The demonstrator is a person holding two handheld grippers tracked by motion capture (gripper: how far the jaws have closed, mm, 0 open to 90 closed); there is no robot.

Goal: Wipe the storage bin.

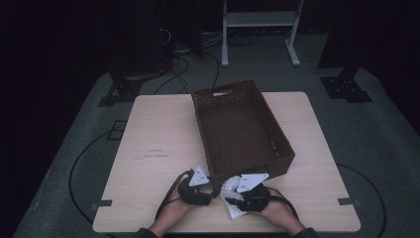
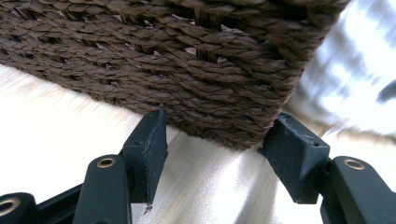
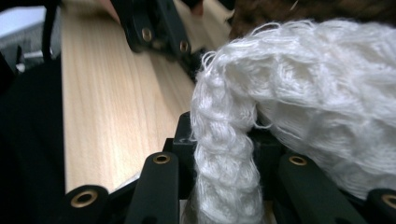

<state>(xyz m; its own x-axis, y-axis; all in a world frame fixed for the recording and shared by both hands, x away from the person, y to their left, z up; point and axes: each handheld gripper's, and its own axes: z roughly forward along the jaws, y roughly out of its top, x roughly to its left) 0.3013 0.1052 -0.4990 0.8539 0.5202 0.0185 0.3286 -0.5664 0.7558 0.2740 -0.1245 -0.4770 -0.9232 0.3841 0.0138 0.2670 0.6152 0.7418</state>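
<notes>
A dark brown woven basket (image 1: 241,126) stands on the wooden table (image 1: 158,144), slightly right of centre, with nothing visible inside. My left gripper (image 1: 204,187) sits at its near left corner; in the left gripper view the jaws stand apart around that basket corner (image 2: 196,70) without touching it. My right gripper (image 1: 236,194) is just right of it, shut on a white knitted cloth (image 1: 229,191). In the right gripper view a fold of the cloth (image 3: 233,154) is pinched between the jaws and bulges to the right. The left gripper (image 3: 159,28) appears beyond it.
The table's near edge (image 1: 223,231) lies just below both hands. A white metal stand (image 1: 260,29) and cables (image 1: 188,64) are on the grey floor behind the table. Bare tabletop lies left of the basket.
</notes>
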